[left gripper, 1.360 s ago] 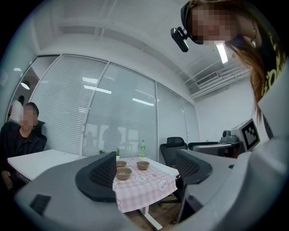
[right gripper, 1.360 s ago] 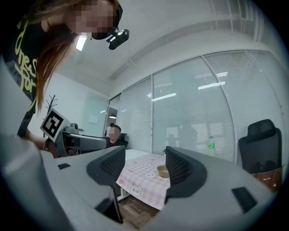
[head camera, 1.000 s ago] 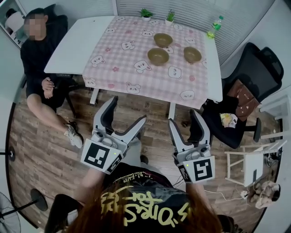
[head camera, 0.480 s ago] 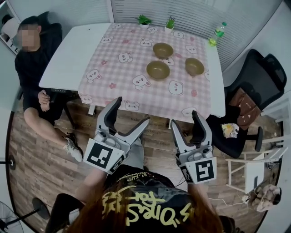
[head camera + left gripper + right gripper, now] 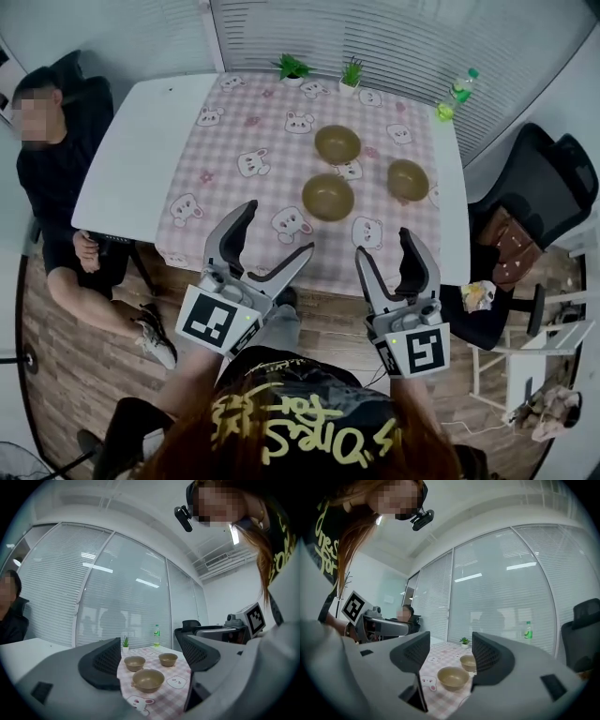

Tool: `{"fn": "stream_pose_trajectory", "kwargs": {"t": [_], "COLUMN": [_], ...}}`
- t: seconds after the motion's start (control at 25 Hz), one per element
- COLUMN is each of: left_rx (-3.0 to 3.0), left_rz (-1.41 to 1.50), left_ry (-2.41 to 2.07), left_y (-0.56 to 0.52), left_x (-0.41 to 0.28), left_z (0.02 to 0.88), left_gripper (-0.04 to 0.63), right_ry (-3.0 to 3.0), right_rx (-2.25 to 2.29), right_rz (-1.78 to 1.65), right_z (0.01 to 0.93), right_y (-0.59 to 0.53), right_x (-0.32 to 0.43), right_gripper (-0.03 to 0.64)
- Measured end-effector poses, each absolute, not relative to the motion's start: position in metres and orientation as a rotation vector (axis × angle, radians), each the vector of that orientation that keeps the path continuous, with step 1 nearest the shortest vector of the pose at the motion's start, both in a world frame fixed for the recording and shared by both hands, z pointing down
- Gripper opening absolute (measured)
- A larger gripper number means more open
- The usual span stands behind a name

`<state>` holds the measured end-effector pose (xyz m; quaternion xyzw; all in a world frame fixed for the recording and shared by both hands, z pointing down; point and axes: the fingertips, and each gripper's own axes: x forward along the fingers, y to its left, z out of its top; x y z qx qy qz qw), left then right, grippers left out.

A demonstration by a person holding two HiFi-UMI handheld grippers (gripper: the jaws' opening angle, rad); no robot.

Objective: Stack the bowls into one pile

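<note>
Over on the table's (image 5: 131,159) right half, three bowls sit apart on the bunny cloth (image 5: 234,187): far bowl (image 5: 337,143), middle bowl (image 5: 328,197), right-edge bowl (image 5: 409,180). Left gripper (image 5: 277,230) and right gripper (image 5: 384,246) hover by the near edge, jaws wide apart, both empty.

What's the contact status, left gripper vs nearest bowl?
Apart. Head view shows the left gripper short of the bowl, with bare tablecloth between them.
</note>
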<state>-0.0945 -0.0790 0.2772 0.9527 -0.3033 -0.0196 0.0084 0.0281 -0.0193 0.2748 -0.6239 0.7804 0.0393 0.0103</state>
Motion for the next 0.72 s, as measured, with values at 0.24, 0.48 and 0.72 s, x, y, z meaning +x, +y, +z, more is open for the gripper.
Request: {"fn": "stream_pose_trajectory", "kwargs": {"t": [0.24, 0.48, 0.72], "left_rx": [2.981, 2.987, 2.996], "left_rz": [-0.031, 0.007, -0.004], "left_ry": [-0.895, -0.802, -0.752], "left_y": [-0.141, -0.189, -0.22], "left_x": [-0.079, -0.065, -0.053], "left_z": [0.275, 0.274, 0.275], "left_gripper": [0.41, 0.41, 0.41], "right_ry": [2.416, 2.38, 2.342], "right_rx": [-1.976, -2.013, -2.047], "right_rz": [0.113, 0.101, 0.106], "right_z": [0.269, 0.264, 0.263], "right_y": [-0.08, -0.129, -0.156], "right_x": [0.041, 0.05, 0.063], "right_gripper": [0.264, 0.264, 0.264]}}
